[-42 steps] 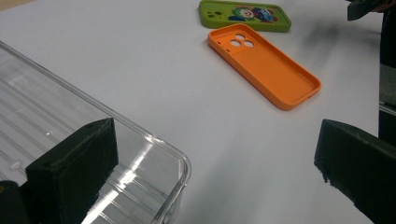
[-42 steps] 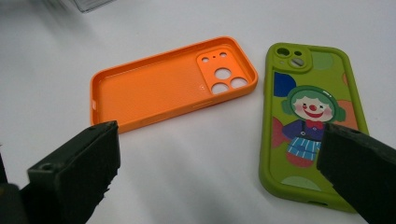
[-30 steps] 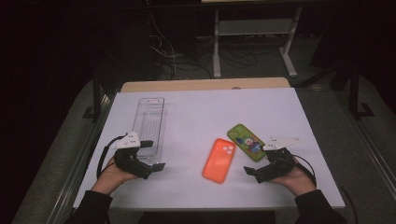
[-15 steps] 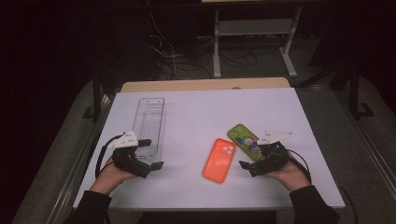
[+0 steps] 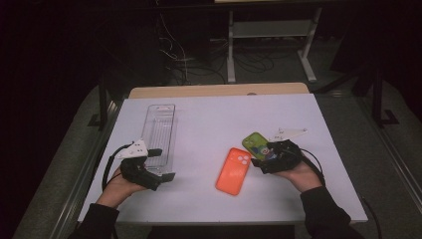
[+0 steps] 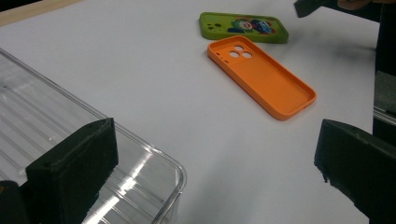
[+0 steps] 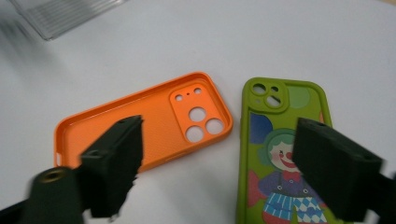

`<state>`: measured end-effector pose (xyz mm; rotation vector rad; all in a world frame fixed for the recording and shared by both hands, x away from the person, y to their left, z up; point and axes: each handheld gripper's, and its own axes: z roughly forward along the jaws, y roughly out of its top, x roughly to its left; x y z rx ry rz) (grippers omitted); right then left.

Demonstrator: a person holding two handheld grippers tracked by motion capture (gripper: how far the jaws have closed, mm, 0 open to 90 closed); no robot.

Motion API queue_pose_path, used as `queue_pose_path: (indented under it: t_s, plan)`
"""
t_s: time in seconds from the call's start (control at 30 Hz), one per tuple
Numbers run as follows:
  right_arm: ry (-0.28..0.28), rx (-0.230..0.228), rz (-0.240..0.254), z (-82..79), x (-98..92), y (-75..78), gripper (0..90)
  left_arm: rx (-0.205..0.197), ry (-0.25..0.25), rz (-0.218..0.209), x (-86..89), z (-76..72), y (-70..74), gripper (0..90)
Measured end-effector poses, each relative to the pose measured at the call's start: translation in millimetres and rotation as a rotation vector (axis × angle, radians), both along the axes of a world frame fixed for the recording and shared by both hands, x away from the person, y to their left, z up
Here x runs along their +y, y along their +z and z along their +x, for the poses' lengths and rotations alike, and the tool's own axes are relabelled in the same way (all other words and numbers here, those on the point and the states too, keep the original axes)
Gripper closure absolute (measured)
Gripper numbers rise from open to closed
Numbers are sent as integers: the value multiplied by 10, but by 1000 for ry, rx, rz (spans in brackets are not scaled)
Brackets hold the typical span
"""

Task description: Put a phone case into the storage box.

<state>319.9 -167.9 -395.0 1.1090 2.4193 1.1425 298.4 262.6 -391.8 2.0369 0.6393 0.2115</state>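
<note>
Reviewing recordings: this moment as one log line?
right gripper: jaws closing, nothing gripped | over green clown-print phone case | orange phone case: flat beside it

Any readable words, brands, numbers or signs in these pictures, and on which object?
None.
Green phone case: a cartoon clown picture, no lettering.
Orange phone case: plain, no print.
Clear plastic tray: no label visible.
</note>
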Motion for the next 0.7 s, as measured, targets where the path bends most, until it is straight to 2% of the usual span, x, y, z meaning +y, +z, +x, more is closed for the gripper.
queue_pose_path:
  t_s: [0.03,0.07,0.13,0.17,0.27,0.3,0.37,0.4,0.47,0.53,0.6,0.67,0.7]
  plan:
    - [-4,3,-10,34,12,1,282,1,2,-3,-2,0,0,0]
    - [-4,3,-10,34,12,1,282,0,3,-4,-1,2,1,0]
    - [-6,7,-19,67,25,-10,359,0,1,-3,5,2,6,0]
    - [2,9,-27,95,35,-29,429,2,0,-5,6,2,10,0]
    - [19,23,-40,138,71,-74,538,4,3,-9,2,-1,10,0]
    - [19,23,-40,138,71,-74,538,4,3,-9,2,-1,10,0]
    - [26,34,-51,155,90,-96,609,2,5,-11,-5,-5,9,0]
    - [43,58,-52,175,110,-116,689,2,5,-11,-3,-4,8,0]
    - [47,69,-49,184,124,-132,748,3,2,-5,8,3,9,0]
    - [46,75,-49,192,131,-141,770,2,2,-5,9,3,7,0]
    - [61,83,-69,228,155,-191,865,7,2,-1,5,1,2,0]
    - [60,89,-70,233,162,-201,881,6,2,3,7,1,5,0]
    - [64,99,-89,249,176,-237,883,8,2,3,8,1,6,0]
